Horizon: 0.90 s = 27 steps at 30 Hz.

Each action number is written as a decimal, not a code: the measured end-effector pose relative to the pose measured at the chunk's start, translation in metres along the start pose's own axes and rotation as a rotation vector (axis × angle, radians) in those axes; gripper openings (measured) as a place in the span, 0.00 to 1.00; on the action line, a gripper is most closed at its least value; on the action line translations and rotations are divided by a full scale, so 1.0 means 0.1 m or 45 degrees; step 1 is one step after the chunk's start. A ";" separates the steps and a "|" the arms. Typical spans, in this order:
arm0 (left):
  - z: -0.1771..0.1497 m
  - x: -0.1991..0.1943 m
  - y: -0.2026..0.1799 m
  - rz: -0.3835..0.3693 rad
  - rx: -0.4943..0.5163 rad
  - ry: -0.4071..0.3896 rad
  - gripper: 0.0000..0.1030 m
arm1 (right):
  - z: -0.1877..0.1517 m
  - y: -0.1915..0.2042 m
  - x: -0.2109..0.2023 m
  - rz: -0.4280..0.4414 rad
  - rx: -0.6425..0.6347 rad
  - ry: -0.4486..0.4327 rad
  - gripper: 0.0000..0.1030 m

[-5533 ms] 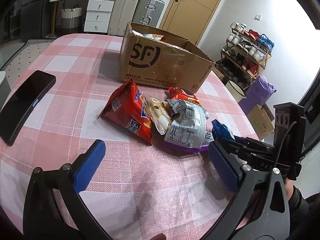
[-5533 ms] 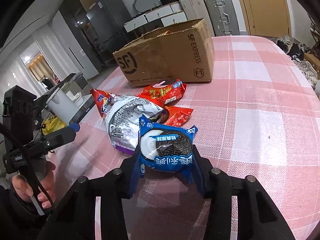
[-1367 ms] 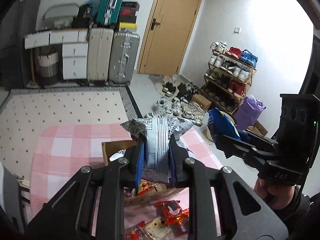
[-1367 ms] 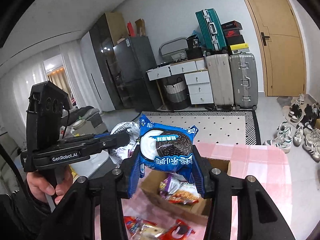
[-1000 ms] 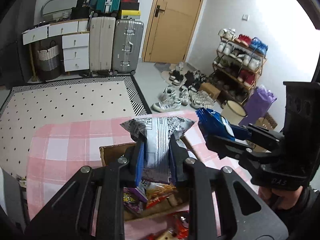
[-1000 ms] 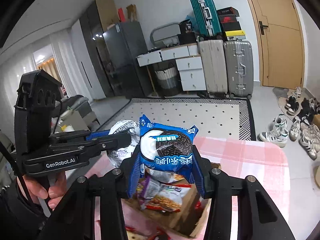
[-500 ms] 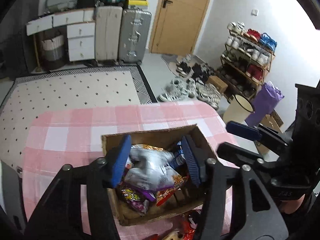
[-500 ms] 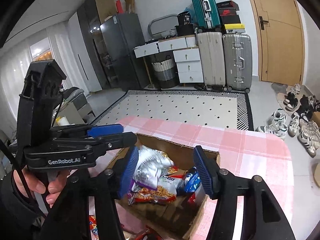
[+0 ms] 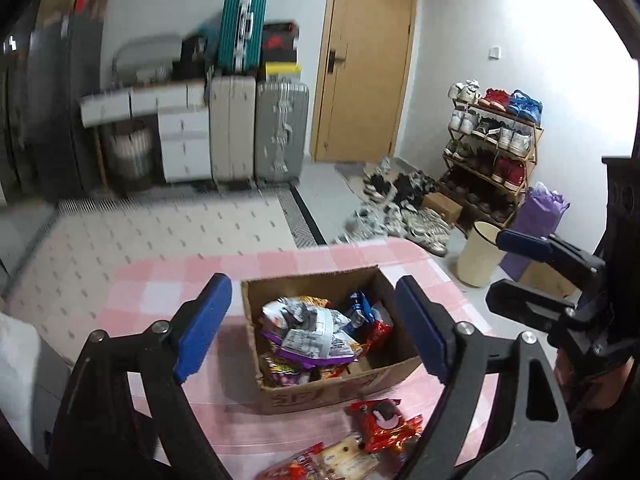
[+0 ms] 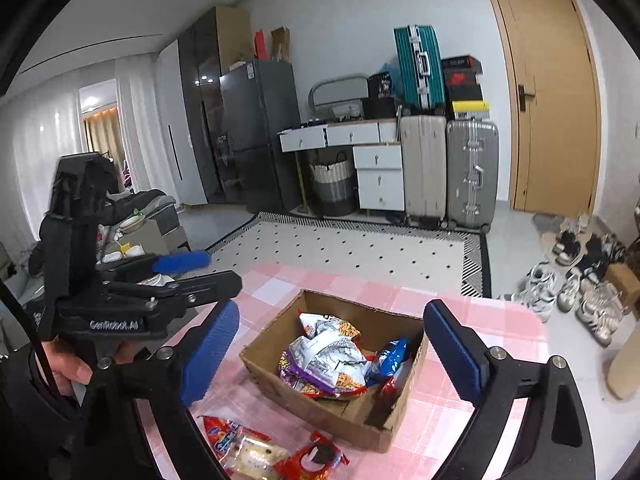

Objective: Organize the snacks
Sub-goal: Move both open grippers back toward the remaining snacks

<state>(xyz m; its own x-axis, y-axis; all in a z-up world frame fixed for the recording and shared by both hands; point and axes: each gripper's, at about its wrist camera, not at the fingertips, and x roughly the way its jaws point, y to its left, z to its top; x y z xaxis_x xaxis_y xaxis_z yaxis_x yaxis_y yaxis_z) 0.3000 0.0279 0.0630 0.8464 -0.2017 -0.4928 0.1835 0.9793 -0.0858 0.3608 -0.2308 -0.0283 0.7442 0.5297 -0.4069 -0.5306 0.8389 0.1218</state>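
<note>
An open cardboard box [image 9: 362, 388] [image 10: 352, 420] stands on the pink checked table. Inside lie a grey-and-white snack bag [image 9: 308, 330] [image 10: 326, 354], a blue cookie pack [image 9: 360, 308] [image 10: 386, 356] and other packets. My left gripper [image 9: 314, 330] is open and empty, high above the box. My right gripper [image 10: 332, 354] is open and empty too, also above the box. Each gripper shows in the other's view [image 9: 536, 256] [image 10: 176, 276]. A red cookie pack [image 9: 384, 424] [image 10: 314, 460] and a cream pastry pack [image 9: 348, 460] [image 10: 252, 460] lie on the table in front of the box.
A red snack bag [image 10: 218, 434] lies beside the pastry pack. Beyond the table are a patterned rug [image 10: 348, 248], suitcases [image 9: 256, 132], white drawers, a wooden door, a shoe rack [image 9: 492, 160], a cream bin [image 9: 480, 256] and shoes on the floor.
Both grippers opened above the box and dropped their packs: the grey-and-white bag and the blue cookie pack now lie inside it. Both grippers have since risen a little.
</note>
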 end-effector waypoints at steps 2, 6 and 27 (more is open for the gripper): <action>-0.02 -0.19 -0.06 0.009 0.000 -0.030 0.90 | -0.03 0.08 -0.16 -0.008 -0.010 -0.027 0.95; -0.08 -0.52 -0.10 0.020 -0.041 -0.068 1.00 | -0.10 0.24 -0.41 -0.024 -0.023 -0.073 0.99; -1.15 -1.18 0.01 0.108 -0.145 -0.021 1.00 | -1.09 0.57 -1.10 -0.072 0.009 -0.140 1.00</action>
<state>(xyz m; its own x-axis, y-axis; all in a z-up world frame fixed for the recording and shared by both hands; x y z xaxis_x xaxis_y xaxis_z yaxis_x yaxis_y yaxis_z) 0.1429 0.0546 0.0215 0.8648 -0.1176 -0.4882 0.0539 0.9883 -0.1426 0.2047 -0.2550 -0.0753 0.8131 0.4919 -0.3114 -0.4839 0.8684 0.1083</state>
